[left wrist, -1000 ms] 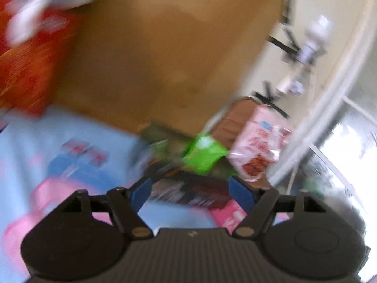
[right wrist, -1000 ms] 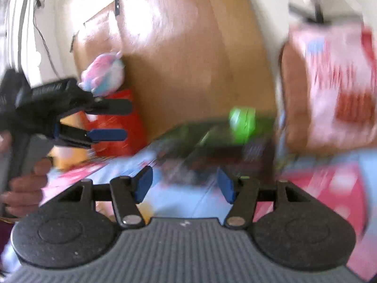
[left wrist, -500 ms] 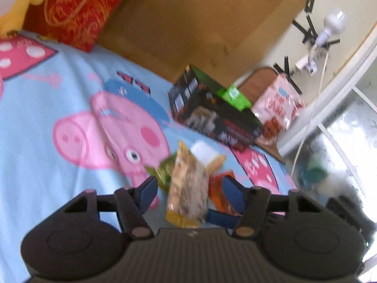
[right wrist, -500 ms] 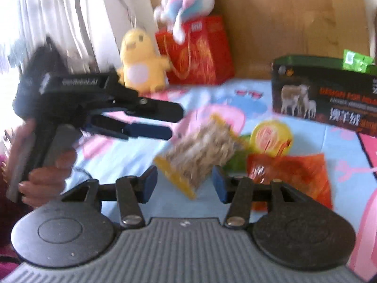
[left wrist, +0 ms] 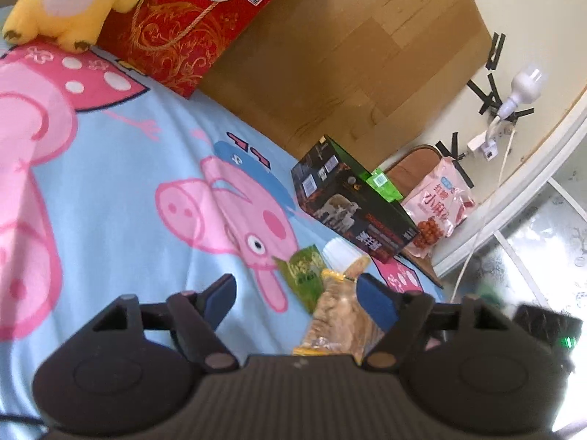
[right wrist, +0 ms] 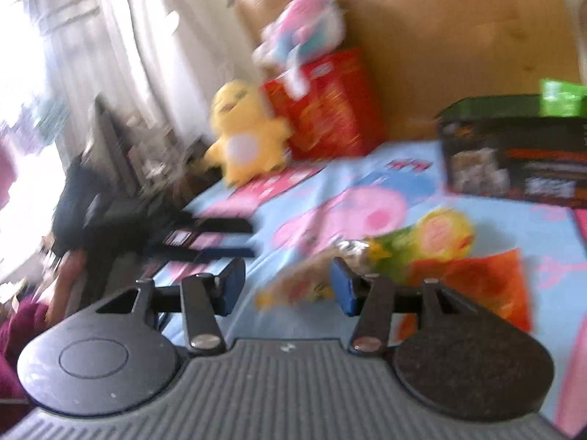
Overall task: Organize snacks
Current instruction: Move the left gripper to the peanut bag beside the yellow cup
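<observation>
A clear bag of tan biscuits (left wrist: 339, 317) lies on the blue cartoon-pig bedspread (left wrist: 121, 201), beside a green packet (left wrist: 303, 274) and a white packet (left wrist: 339, 253). My left gripper (left wrist: 299, 297) hovers over them with its jaws opening. The biscuit bag sits by the right pad, not pressed. In the blurred right wrist view, my right gripper (right wrist: 288, 282) is open above the same biscuit bag (right wrist: 297, 288). A yellow-green packet (right wrist: 440, 234) and an orange packet (right wrist: 473, 286) lie just beyond. The left gripper (right wrist: 251, 239) reaches in from the left, held by a hand (right wrist: 62, 282).
A dark printed box (left wrist: 352, 205) with a bright green packet (left wrist: 383, 183) on top stands by the wooden headboard (left wrist: 330, 55). A pink snack bag (left wrist: 440, 209) leans behind it. A red gift bag (left wrist: 183, 29) and a yellow plush (left wrist: 62, 0) sit at the far left.
Both views have swung off the dark box and onto the snack pile. The left gripper has come lower and nearer to the biscuit bag, and its jaws are wider than half a second ago.
</observation>
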### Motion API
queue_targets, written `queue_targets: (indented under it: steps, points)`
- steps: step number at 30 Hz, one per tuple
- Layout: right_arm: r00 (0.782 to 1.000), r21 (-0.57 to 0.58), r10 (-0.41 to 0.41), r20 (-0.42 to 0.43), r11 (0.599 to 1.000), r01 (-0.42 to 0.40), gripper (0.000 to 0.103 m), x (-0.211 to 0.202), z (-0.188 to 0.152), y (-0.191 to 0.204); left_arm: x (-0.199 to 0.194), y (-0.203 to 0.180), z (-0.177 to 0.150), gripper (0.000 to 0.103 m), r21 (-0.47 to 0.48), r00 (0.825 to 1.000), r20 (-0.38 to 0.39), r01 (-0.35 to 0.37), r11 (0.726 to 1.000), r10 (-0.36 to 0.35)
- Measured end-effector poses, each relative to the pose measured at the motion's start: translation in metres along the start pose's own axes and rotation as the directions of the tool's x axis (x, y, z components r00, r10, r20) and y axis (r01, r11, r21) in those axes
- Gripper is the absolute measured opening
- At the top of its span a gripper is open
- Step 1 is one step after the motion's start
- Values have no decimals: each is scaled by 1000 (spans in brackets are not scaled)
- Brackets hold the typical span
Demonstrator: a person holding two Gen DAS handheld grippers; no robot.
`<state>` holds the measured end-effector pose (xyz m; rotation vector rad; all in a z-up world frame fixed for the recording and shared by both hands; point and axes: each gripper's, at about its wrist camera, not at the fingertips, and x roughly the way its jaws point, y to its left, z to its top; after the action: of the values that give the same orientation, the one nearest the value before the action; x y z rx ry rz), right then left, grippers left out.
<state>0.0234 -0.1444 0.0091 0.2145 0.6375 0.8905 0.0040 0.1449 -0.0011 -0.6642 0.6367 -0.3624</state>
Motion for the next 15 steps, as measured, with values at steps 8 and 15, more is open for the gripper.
queue_targets:
  steps: [8,15]
  points:
    - [994,95,-102,49,991,97,55,7,4,-23,6,5,-12,75,-34,1000,-12,10,999,-10]
    - [996,84,-90,6,992,89,55,5,-6,-22,14,4,-16,79,-24,1000,-25,16,1000,-16]
